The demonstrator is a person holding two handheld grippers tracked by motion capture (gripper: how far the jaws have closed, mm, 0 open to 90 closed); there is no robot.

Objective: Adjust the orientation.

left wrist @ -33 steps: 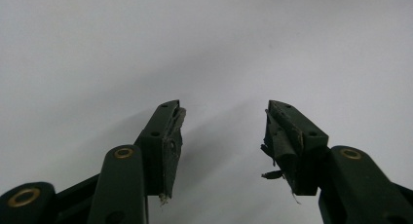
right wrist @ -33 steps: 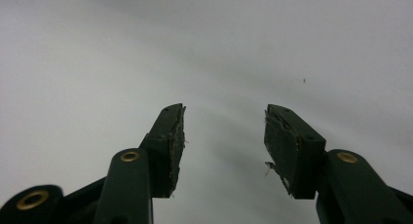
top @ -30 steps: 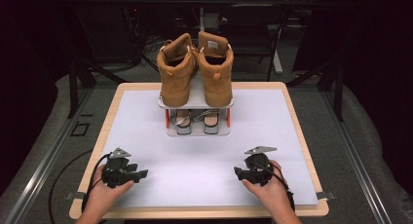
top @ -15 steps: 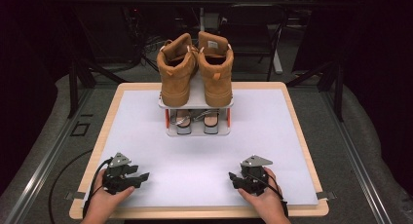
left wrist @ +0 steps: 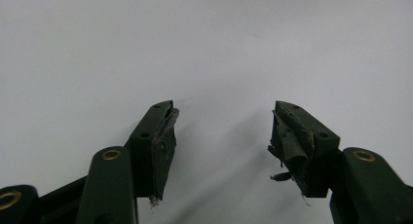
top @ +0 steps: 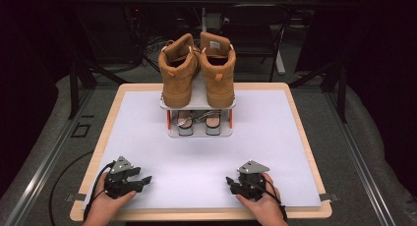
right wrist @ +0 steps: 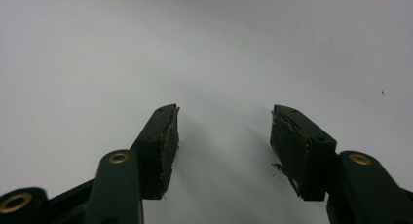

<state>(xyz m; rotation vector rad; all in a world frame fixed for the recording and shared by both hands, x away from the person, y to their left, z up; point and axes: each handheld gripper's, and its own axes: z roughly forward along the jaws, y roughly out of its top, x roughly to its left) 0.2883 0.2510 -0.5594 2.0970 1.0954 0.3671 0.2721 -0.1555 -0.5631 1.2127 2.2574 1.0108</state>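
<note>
Two tan high-top boots (top: 196, 69) stand side by side on the top shelf of a small white two-shelf rack (top: 199, 132) at the far middle of the table. A pair of grey shoes (top: 196, 122) sits on the lower shelf. My left gripper (top: 146, 179) rests low near the front left, jaws pointing right. My right gripper (top: 230, 182) rests near the front right, jaws pointing left. Both have just been opening their jaws. In the left gripper view the left gripper (left wrist: 223, 112) stands open over bare white surface, and so does the right gripper (right wrist: 224, 112) in its own view.
The table (top: 295, 137) has a white top with a wooden rim. A wide bare stretch lies between the rack and the grippers. Dark frames, cables and grey floor surround the table.
My right gripper has come down and back toward the front edge, shifting slightly left. The left gripper has barely moved. The boots and rack are unchanged.
</note>
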